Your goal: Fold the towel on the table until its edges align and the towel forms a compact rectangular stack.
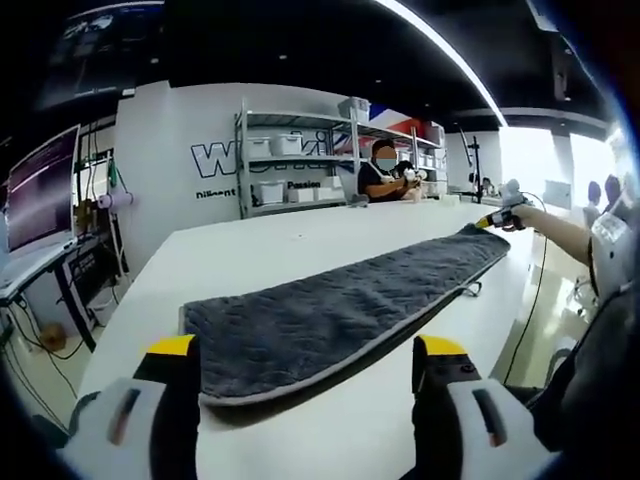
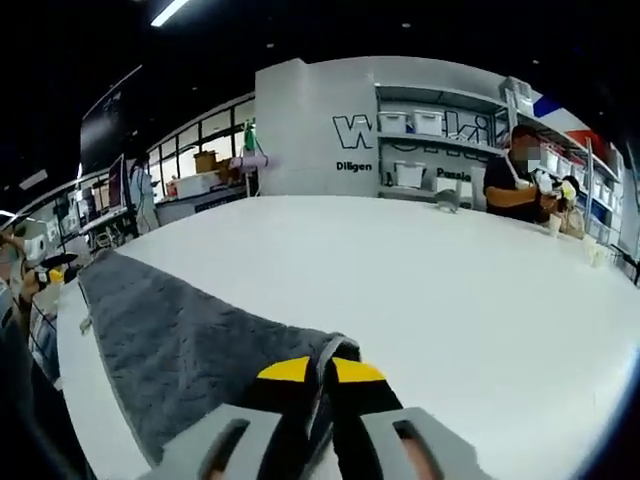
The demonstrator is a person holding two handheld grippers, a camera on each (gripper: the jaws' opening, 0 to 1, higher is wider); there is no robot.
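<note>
A long dark grey towel (image 1: 330,305) lies flat along the white table (image 1: 280,245), with a lighter hem along its edge. My left gripper (image 1: 306,350) stands open at the towel's near short end, one yellow-tipped jaw on each side of it, gripping nothing. At the far end, my right gripper (image 1: 500,218), held by a person's arm, pinches the towel's corner. In the right gripper view, that gripper (image 2: 320,372) is shut on the corner of the towel (image 2: 170,335), which runs away to the left over the table (image 2: 430,290).
A person (image 1: 380,172) stands behind the table's far edge by a metal shelf (image 1: 290,150) with white bins. A monitor (image 1: 40,190) and desk with cables stand to the left. The table's edge (image 1: 130,300) runs close to the towel's near end.
</note>
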